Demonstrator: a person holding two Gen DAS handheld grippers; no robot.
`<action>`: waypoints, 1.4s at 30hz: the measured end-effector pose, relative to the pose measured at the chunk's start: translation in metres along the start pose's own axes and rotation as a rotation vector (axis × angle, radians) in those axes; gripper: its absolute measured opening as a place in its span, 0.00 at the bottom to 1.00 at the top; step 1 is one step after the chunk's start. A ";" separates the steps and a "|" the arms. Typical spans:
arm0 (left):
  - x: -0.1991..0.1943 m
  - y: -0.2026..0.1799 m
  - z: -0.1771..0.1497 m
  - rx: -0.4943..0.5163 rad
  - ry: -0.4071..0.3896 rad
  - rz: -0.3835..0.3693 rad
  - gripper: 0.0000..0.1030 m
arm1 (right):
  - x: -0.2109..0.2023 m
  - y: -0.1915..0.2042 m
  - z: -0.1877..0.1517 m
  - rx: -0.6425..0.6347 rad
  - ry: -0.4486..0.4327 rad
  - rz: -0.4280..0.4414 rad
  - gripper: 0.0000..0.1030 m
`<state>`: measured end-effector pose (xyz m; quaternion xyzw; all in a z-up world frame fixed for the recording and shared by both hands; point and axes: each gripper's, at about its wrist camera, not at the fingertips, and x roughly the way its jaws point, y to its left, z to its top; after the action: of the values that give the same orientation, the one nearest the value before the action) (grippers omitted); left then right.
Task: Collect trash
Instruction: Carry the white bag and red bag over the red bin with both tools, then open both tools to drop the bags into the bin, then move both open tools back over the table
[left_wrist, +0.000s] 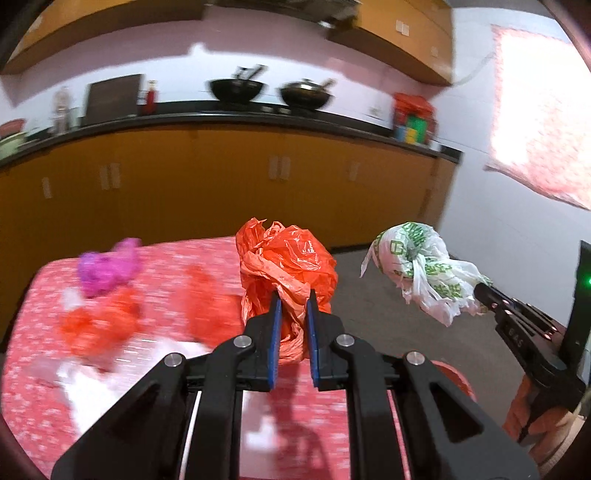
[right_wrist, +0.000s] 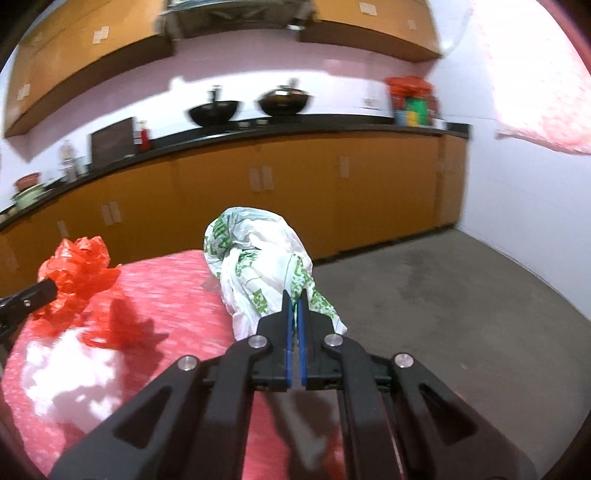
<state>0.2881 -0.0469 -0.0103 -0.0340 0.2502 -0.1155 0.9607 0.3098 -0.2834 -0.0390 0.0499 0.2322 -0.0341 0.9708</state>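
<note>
Left wrist view: the left gripper (left_wrist: 293, 295) clamps a crumpled orange plastic bag (left_wrist: 288, 258), held up above a table covered in a red patterned cloth (left_wrist: 207, 266). To its right, the right gripper (left_wrist: 480, 295) pinches a knotted white bag with green print (left_wrist: 417, 258), lifted over the grey floor (right_wrist: 443, 288). More crumpled bags, purple (left_wrist: 107, 266) and orange (left_wrist: 99, 325), lie blurred on the cloth.

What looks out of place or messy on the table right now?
Loose trash still litters the red table: a crumpled purple bag, an orange wad and white plastic, all blurred. Nothing looks spilled or damaged.
</note>
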 end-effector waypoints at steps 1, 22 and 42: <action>0.006 -0.015 -0.002 0.012 0.010 -0.032 0.12 | -0.001 -0.013 -0.003 0.012 0.005 -0.023 0.04; 0.090 -0.206 -0.076 0.183 0.240 -0.307 0.12 | -0.006 -0.182 -0.088 0.147 0.150 -0.295 0.04; 0.134 -0.244 -0.096 0.216 0.341 -0.317 0.38 | 0.024 -0.204 -0.117 0.191 0.247 -0.311 0.24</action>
<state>0.3045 -0.3161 -0.1277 0.0500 0.3865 -0.2947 0.8725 0.2606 -0.4738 -0.1704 0.1090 0.3501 -0.1988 0.9089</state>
